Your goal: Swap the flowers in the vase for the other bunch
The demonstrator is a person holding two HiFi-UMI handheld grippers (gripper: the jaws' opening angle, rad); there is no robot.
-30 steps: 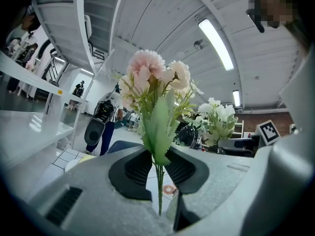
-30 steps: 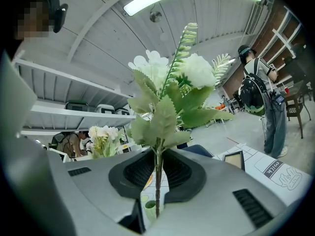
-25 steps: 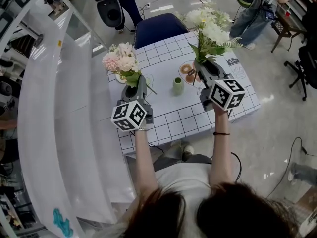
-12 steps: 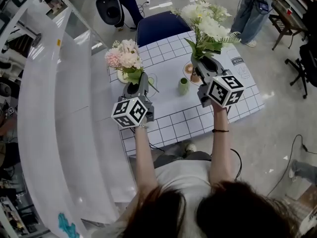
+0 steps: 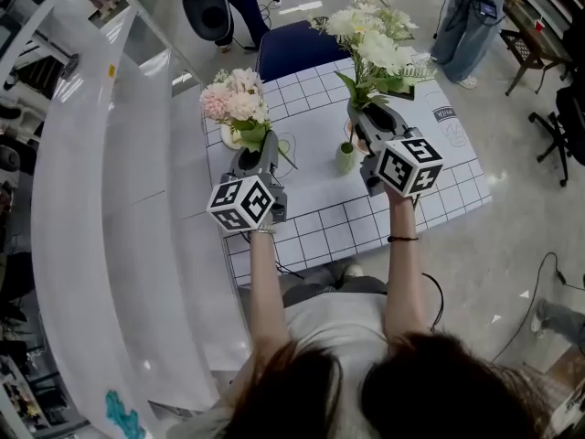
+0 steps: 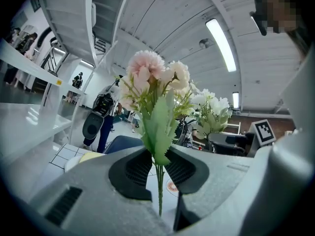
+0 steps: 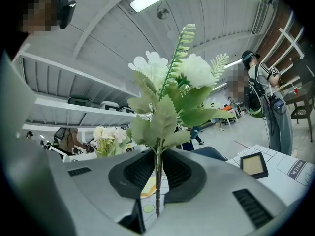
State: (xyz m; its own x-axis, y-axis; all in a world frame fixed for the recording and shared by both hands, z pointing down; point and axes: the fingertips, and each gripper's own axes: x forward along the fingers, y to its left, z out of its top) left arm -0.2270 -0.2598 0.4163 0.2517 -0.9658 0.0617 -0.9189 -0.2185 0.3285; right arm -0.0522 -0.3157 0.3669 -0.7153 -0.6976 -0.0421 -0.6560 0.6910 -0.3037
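My left gripper (image 5: 257,156) is shut on the thin stem of a pink flower bunch (image 5: 236,104), held upright over the table's left part. In the left gripper view the stem (image 6: 160,181) runs up between the pads to the pink blooms (image 6: 152,80). My right gripper (image 5: 367,124) is shut on the stem of a white flower bunch (image 5: 375,44), also upright; the right gripper view shows its green leaves and white blooms (image 7: 172,97). A small green vase (image 5: 345,158) stands on the grid-patterned table (image 5: 311,218) between the grippers, just left of and below the right one.
A pale plate (image 5: 227,137) lies behind the left gripper. A dark square tray (image 7: 254,164) sits on the table's right part. A blue chair (image 5: 297,48) stands at the far side, a white curved counter (image 5: 101,199) runs along the left. People stand farther back.
The right gripper has carried the white bunch leftward, closer to the vase. The left gripper has drifted slightly away from the vase with the pink bunch. Both grips are unchanged.
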